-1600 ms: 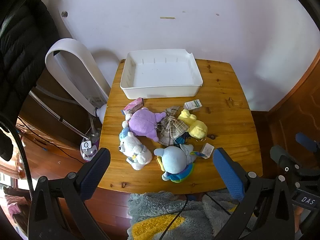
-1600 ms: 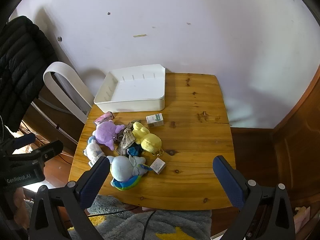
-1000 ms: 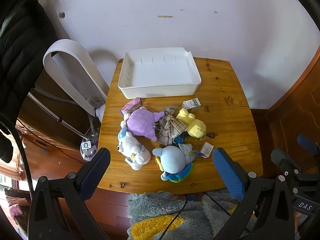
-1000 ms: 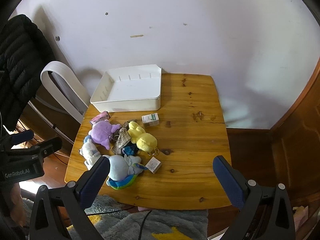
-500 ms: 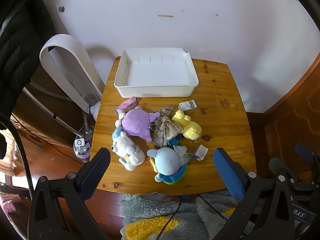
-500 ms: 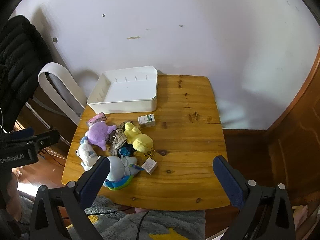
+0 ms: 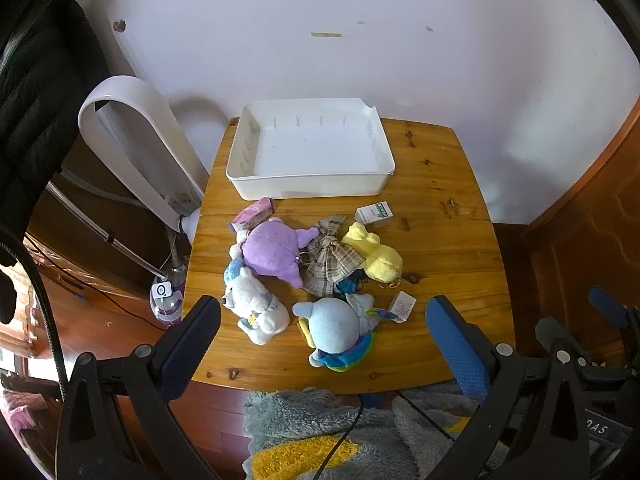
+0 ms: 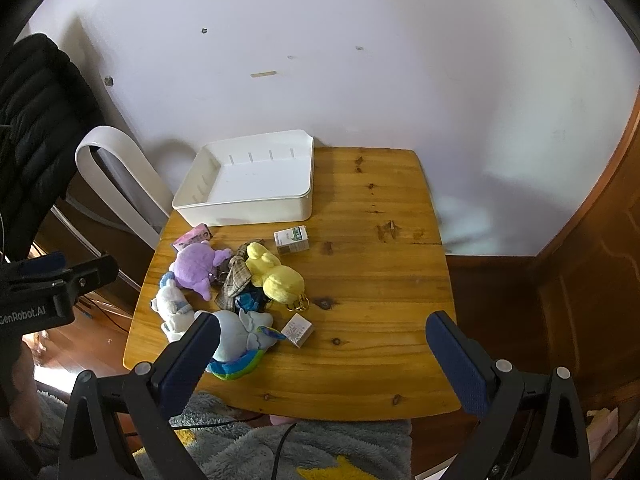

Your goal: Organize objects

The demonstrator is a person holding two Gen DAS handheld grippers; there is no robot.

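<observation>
An empty white tray (image 7: 310, 188) (image 8: 244, 210) stands at the back of a wooden table (image 7: 440, 240) (image 8: 380, 280). In front of it lies a heap of plush toys: purple (image 7: 270, 250) (image 8: 194, 266), white (image 7: 256, 308) (image 8: 172, 306), light blue (image 7: 338, 328) (image 8: 236, 338), yellow (image 7: 378, 254) (image 8: 276, 272) and a plaid pouch (image 7: 332, 260) (image 8: 236, 272). A pink pack (image 7: 254, 216) (image 8: 192, 237) and two small white boxes (image 7: 374, 214) (image 7: 402, 306) (image 8: 291, 240) (image 8: 298, 331) lie around them. My left gripper (image 7: 322, 340) and right gripper (image 8: 320, 354) are open and empty, held above the table's near edge.
A white loop-shaped fan (image 7: 132, 148) (image 8: 120, 176) stands left of the table. A black jacket (image 7: 32, 100) hangs at far left. A grey and yellow shaggy rug (image 7: 320, 436) (image 8: 280, 444) lies on the floor below. Wood panelling (image 8: 592, 280) is on the right.
Both grippers have drifted slightly, so the table sits a little differently in each view. Both stay open and empty. The objects on the table have not moved.
</observation>
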